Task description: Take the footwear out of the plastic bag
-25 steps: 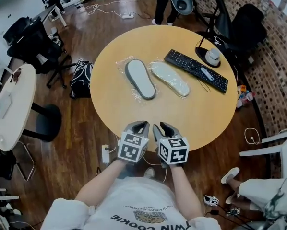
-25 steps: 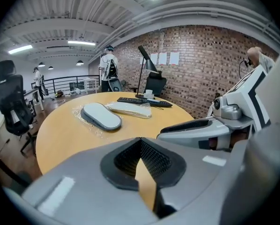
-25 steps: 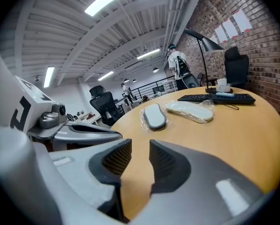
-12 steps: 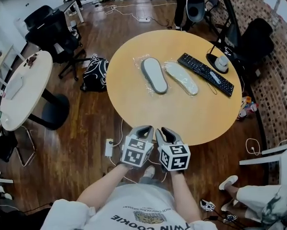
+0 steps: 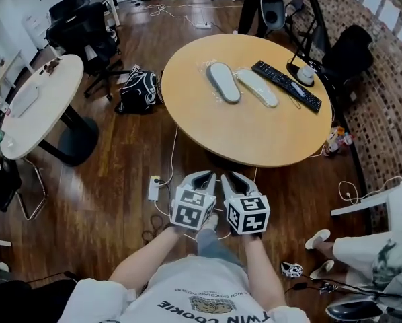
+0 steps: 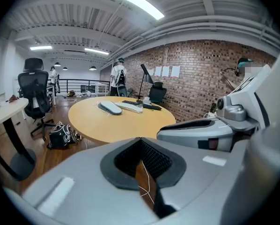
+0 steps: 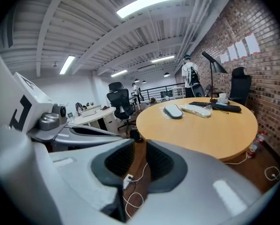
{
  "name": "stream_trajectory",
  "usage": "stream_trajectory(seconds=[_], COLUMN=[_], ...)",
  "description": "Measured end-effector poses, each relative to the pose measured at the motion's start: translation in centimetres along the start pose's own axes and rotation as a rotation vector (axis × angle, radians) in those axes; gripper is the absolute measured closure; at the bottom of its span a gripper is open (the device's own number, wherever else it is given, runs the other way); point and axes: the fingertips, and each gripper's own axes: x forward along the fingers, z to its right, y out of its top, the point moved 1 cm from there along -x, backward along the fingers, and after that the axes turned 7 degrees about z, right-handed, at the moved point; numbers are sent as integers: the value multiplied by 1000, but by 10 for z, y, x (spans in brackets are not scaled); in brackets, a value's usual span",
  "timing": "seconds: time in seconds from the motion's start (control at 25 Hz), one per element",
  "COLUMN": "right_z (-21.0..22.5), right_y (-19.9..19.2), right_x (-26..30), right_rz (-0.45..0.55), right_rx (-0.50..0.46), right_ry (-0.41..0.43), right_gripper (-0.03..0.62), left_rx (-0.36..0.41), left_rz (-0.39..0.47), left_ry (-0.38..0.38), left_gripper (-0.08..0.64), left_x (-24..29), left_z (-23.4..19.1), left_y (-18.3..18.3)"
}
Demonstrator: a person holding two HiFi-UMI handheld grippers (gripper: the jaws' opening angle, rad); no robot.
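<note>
Two slippers lie side by side in clear plastic bags on the round wooden table (image 5: pixel 255 136): a grey one (image 5: pixel 223 81) and a pale one (image 5: pixel 257 87). They also show far off in the left gripper view, grey slipper (image 6: pixel 111 108), and in the right gripper view, grey slipper (image 7: pixel 173 110). Both grippers hang close to my body over the wooden floor, well short of the table. My left gripper (image 5: pixel 199 180) (image 6: pixel 141 142) is shut and empty. My right gripper (image 5: pixel 233 180) (image 7: pixel 140 146) has just been closing, a narrow gap still shows, nothing between its pads.
A black keyboard (image 5: pixel 285 85) and a lamp base with a white cup (image 5: pixel 305 74) sit at the table's far right. On the floor are a black backpack (image 5: pixel 139 89), a power strip with cables (image 5: pixel 153 188), a white table (image 5: pixel 36 103) and office chairs (image 5: pixel 87 29).
Both grippers and my view have drawn back from the table's near edge, so they now hang over the floor. The slippers have not moved.
</note>
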Motion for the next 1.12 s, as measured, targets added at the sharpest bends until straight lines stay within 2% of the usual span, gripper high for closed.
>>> stream_trajectory(seconds=[0.16, 0.32, 0.6, 0.88, 1.12], right_z=[-34, -59, -89, -92, -75], right_y=[-12, -26, -39, -35, -37], right_x=[-44, -81, -114, -131, -161], right_rz=[3, 6, 9, 19, 22], right_rx=[-19, -36, -44, -82, -80], right_ry=[-19, -37, -42, -34, -33], right_gripper=[520, 558, 560, 560, 560], left_rx=[-23, -28, -22, -24, -14], left_rz=[18, 40, 63, 72, 72], left_ry=[-4, -11, -4, 10, 1], left_gripper=[555, 555, 555, 555, 555], left_x=[-50, -86, -127, -137, -137], left_z=[21, 41, 53, 68, 109], left_y=[-18, -30, -38, -37, -35])
